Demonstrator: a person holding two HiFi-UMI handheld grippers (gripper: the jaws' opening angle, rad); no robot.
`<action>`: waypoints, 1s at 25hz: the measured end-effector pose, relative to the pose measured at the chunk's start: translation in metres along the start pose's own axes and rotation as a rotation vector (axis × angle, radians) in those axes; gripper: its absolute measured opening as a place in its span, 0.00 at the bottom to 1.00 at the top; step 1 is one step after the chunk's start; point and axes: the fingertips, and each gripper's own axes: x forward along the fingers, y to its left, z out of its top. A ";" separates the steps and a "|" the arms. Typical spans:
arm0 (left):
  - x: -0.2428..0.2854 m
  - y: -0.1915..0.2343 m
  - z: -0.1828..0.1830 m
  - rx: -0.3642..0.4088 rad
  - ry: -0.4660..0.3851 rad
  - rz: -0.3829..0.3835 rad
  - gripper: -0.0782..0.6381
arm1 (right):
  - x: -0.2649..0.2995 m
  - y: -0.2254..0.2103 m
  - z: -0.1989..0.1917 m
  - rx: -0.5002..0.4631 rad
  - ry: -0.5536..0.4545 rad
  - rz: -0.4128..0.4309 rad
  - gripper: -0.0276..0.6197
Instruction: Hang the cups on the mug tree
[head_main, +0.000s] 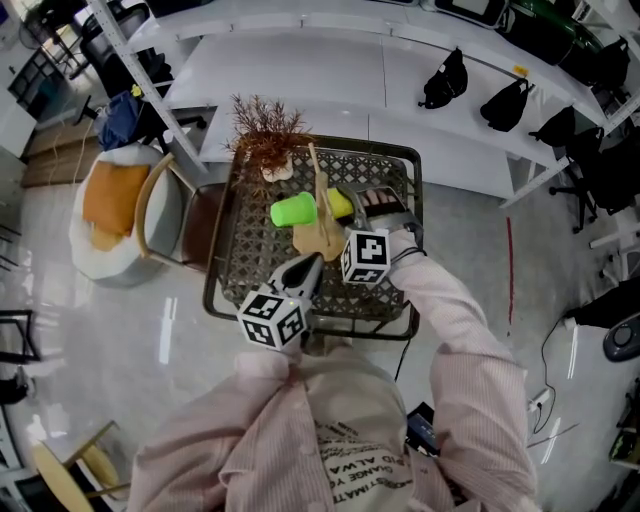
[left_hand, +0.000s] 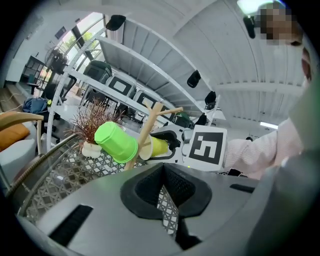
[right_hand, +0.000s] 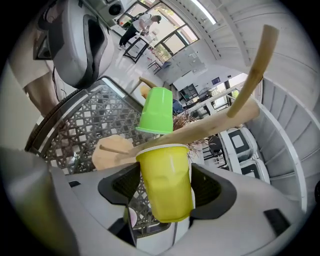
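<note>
The lattice-topped metal surface (head_main: 245, 255) fills the middle of the head view. The wooden mug tree (head_main: 318, 180) stands on it at centre. A dried plant in a small pot (head_main: 268, 150) sits just beyond it, toward the top of the frame.

The left gripper (left_hand: 165, 195) hangs at lower centre over the near edge. Its jaws are drawn together with nothing between them.

The right gripper (right_hand: 165, 192), to the right of the tree, is clamped on the yellow cup (right_hand: 167, 170), and the cup's wall is dented between the pads. The green cup (head_main: 293, 210) already hangs on a peg left of the trunk.

The yellow cup lies on its side with its mouth turned to the trunk and its rim just beside a slanted limb. Whether the limb has entered the mouth cannot be told.

Assessment: the second cup is at the hanging step. The next move appears to call for sliding the mouth over the peg. The gripper should let go only once the cup bears on the peg, because an early release would likely drop it onto the surface.
</note>
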 end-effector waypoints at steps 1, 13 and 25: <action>0.000 0.000 0.000 -0.001 -0.002 0.002 0.11 | 0.001 0.001 0.000 0.001 0.000 0.002 0.50; -0.001 -0.008 -0.006 -0.015 -0.025 0.042 0.11 | -0.004 0.008 0.001 0.013 -0.046 0.030 0.55; -0.001 -0.024 -0.017 -0.024 -0.057 0.080 0.11 | -0.036 -0.006 0.006 0.254 -0.177 -0.008 0.55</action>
